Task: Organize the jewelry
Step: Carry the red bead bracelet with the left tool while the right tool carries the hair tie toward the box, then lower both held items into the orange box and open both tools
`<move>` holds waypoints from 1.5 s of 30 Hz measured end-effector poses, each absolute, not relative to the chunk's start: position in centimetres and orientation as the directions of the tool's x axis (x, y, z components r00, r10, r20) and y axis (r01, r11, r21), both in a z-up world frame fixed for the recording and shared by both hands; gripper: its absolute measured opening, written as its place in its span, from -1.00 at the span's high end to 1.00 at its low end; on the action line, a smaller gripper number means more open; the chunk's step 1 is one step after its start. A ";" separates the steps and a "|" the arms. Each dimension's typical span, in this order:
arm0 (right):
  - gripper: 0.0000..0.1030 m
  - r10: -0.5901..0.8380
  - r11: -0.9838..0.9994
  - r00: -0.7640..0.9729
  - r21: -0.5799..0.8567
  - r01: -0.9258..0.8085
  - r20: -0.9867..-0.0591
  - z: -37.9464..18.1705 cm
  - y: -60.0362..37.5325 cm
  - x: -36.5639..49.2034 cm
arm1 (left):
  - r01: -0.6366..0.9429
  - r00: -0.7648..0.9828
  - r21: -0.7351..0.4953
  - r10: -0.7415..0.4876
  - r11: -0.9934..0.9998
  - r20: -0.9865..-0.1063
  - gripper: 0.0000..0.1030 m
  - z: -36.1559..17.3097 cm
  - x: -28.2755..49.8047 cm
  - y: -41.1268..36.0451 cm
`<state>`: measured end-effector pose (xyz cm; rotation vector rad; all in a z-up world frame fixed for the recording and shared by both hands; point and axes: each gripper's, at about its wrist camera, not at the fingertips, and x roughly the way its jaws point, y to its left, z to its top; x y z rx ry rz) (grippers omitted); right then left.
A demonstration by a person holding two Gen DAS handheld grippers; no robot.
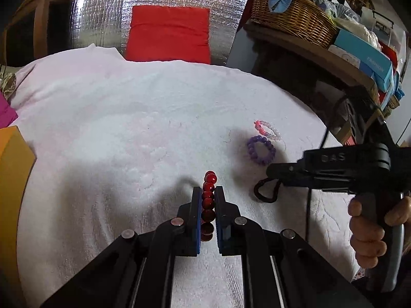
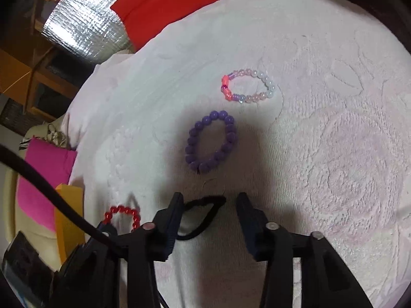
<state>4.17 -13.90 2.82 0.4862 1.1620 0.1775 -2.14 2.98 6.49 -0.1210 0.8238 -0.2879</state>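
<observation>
On the left wrist view, my left gripper (image 1: pixel 208 192) is pinching the red bead bracelet (image 1: pixel 208 200) edge-on above the white towel (image 1: pixel 115 133). The purple bracelet (image 1: pixel 261 149) and the pastel bracelet (image 1: pixel 267 130) lie near each other to the right.

On the right wrist view, my right gripper (image 2: pixel 209 200) is spread, the black hair tie (image 2: pixel 203 214) lying between its fingers on the towel, touching the left one.

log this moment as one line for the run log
left gripper: shut on red bead bracelet | right gripper: open over black hair tie | purple bracelet, pink-white bracelet: on white towel
</observation>
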 end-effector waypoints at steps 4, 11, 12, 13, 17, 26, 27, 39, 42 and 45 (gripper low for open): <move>0.57 0.345 0.896 0.418 0.427 0.121 -0.841 2.7 -13.3 4.3 | 0.198 0.645 -0.216 -0.293 0.956 -0.705 0.81 6.5 -2.2 3.1; 0.63 0.343 0.910 0.468 0.412 0.050 -0.814 3.8 -12.1 4.2 | 0.181 0.672 -0.226 -0.288 0.957 -0.682 0.81 7.4 -2.7 4.1; 0.63 0.348 0.909 0.474 0.415 0.040 -0.809 4.0 -12.1 4.0 | 0.189 0.677 -0.227 -0.294 0.955 -0.675 0.81 7.5 -2.8 4.3; 0.63 0.357 0.907 0.486 0.420 0.023 -0.797 4.3 -11.8 3.9 | 0.186 0.682 -0.230 -0.294 0.955 -0.670 0.81 7.7 -2.9 4.5; 0.63 0.395 0.896 0.527 0.442 -0.041 -0.752 5.6 -10.7 3.4 | 0.187 0.699 -0.237 -0.299 0.953 -0.650 0.81 8.6 -3.6 5.1; 0.62 0.448 0.876 0.581 0.465 -0.130 -0.680 7.2 -8.7 2.1 | 0.144 0.752 -0.228 -0.256 0.963 -0.607 0.81 11.1 -5.5 6.9; 0.62 0.450 0.875 0.584 0.465 -0.137 -0.676 7.3 -8.3 2.0 | 0.138 0.754 -0.228 -0.251 0.964 -0.606 0.81 11.3 -5.7 7.1; 0.62 0.494 0.864 0.580 0.442 -0.242 -0.648 7.9 -3.3 0.3 | -0.086 0.790 -0.204 -0.058 0.975 -0.611 0.81 12.9 -8.3 12.5; 0.62 0.512 0.855 0.579 0.440 -0.274 -0.634 8.5 -1.9 -0.5 | -0.149 0.796 -0.175 0.013 0.973 -0.605 0.81 13.3 -8.9 13.9; 0.62 0.521 0.852 0.576 0.424 -0.306 -0.630 9.0 -0.4 -1.1 | -0.198 0.796 -0.165 0.061 0.966 -0.602 0.81 13.4 -9.5 15.5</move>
